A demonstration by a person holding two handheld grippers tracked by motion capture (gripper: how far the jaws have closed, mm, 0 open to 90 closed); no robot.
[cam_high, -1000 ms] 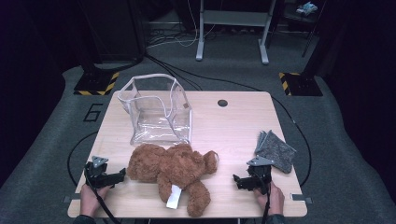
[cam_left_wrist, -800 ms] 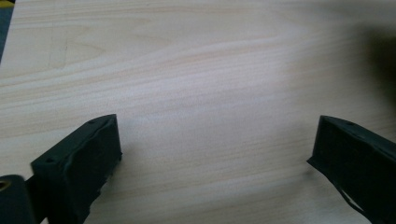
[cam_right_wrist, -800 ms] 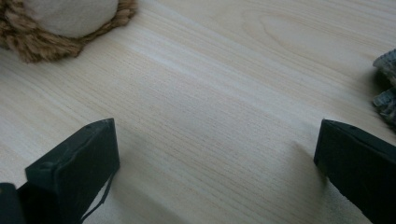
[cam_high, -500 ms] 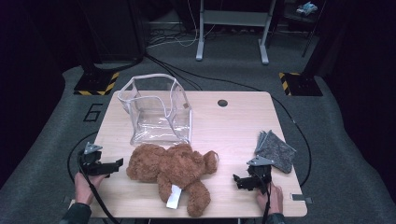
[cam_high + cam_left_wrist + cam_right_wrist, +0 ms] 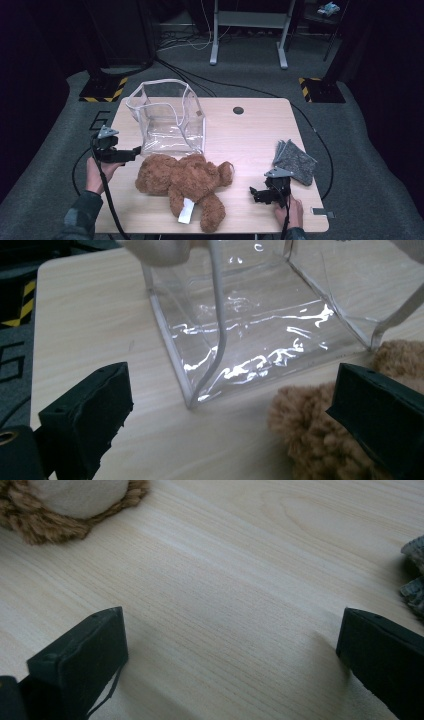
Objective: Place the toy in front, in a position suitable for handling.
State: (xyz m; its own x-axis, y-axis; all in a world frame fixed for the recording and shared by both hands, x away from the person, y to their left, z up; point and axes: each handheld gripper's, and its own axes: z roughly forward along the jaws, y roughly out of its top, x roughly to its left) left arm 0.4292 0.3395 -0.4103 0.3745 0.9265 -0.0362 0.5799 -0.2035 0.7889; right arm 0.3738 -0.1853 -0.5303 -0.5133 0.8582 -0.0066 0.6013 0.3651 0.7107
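Table (image 5: 250,135): light wood, everything sits on it.
Bag (image 5: 167,117): clear plastic, open top, standing at the back left, just behind the bear.
Teddy bear (image 5: 185,177): brown, lying flat near the front edge between the two grippers, white tag by its leg.
Cloth (image 5: 296,161): grey, folded, on the right side.
Left gripper (image 5: 135,151): jaws wide apart, nothing held, pointing at the bag's near corner and the bear's fur.
Right gripper (image 5: 254,194): jaws spread too, empty, low over bare wood right of the bear.
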